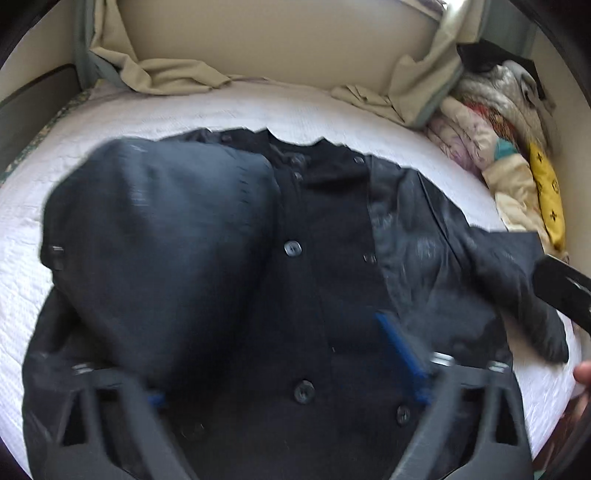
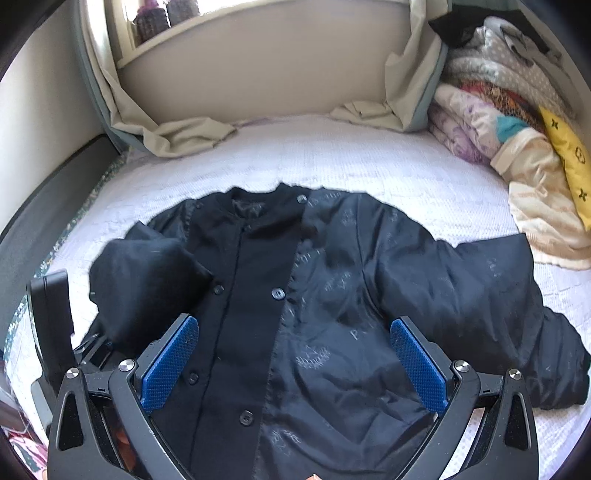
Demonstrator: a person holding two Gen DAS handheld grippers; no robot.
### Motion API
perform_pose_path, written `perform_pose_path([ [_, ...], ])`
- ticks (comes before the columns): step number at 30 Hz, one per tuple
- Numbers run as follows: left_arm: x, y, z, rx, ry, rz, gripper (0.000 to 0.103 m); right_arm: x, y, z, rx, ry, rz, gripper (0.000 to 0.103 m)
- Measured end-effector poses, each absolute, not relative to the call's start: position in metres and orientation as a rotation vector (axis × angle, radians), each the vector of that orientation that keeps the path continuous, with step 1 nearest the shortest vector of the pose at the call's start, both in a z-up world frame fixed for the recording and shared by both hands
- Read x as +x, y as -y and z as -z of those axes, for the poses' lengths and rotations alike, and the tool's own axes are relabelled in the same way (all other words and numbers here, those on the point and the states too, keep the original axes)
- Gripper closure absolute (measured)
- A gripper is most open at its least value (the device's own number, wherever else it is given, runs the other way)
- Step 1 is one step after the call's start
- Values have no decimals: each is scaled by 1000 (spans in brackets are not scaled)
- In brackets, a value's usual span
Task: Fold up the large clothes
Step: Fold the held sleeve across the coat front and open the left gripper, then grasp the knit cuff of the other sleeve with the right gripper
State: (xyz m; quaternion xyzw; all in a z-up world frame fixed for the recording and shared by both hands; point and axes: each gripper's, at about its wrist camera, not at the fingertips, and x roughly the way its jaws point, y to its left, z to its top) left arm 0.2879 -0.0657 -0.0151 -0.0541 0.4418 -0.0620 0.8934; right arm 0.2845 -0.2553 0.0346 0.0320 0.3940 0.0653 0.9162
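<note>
Both tongs spread wide above a black jacket [image 2: 295, 314] on a white-covered bed [image 2: 369, 162]. Right gripper [image 2: 295, 362] open, blue pads [image 2: 417, 362] well apart, nothing between them, hovering over the garment's lower front. Left gripper [image 1: 291, 373] blurred in its own view, jaws wide, nothing gripped, poised over the button placket; seen also from the right wrist view as a dark body near the bed's left edge.

Jacket laid face up across the middle of the bed, collar toward the far edge, front buttoned. Left sleeve [image 2: 147, 280] folded in over the chest; right sleeve [image 2: 498, 306] stretched out toward the bed's right edge, cuff lying on the white cover.

Piled along the far right corner: a heap of folded bedding [image 2: 491, 122] in floral and dotted prints, with a yellow patterned cushion [image 2: 569, 158] leaning against it, close to the outstretched sleeve but apart from it. Beige curtains [image 2: 177, 136] trailing onto the far edge at both sides of a window ledge [image 2: 229, 29]. Dark bed frame [image 2: 55, 206] running along the left edge. Fingertip [image 1: 583, 373] at the lower right of the left wrist view.
</note>
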Motion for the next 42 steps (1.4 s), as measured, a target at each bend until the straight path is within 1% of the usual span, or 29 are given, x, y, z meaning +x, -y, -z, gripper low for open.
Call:
perform_pose_path([
  [4,270,62,13,-56,-944,161,1,291,258,-20,55,-886,-124,0],
  [10,232,48,-8,-16,-894,210,1,293,243,14,-20,-992,-126,0],
  [12,222,53,-13,24,-856,224,1,295,235,28,-49,-1024,-132,0],
  [17,189,59,-37,121,-675,262,1,298,223,61,-111,-1091,-100,0],
  [20,187,47,-52,108,-647,279,1,298,223,82,-139,-1121,-72,0],
  [23,193,23,-66,82,-599,205,1,296,224,91,-139,-1101,-63,0],
  [28,218,-33,-78,-107,-629,102,1,299,229,101,-90,-1124,-38,0],
  [32,230,-74,-80,-243,-659,-35,1,303,220,93,-147,-1102,-25,1],
  [34,234,-91,-79,-291,-679,-74,1,298,205,77,-169,-1041,-51,12],
  [37,235,-111,-79,-345,-685,-135,1,286,175,47,-166,-962,-152,20],
  [39,236,-120,-79,-363,-689,-162,1,278,153,28,-187,-895,-205,23],
  [42,236,-132,-79,-395,-699,-190,1,272,114,0,-218,-802,-273,23],
])
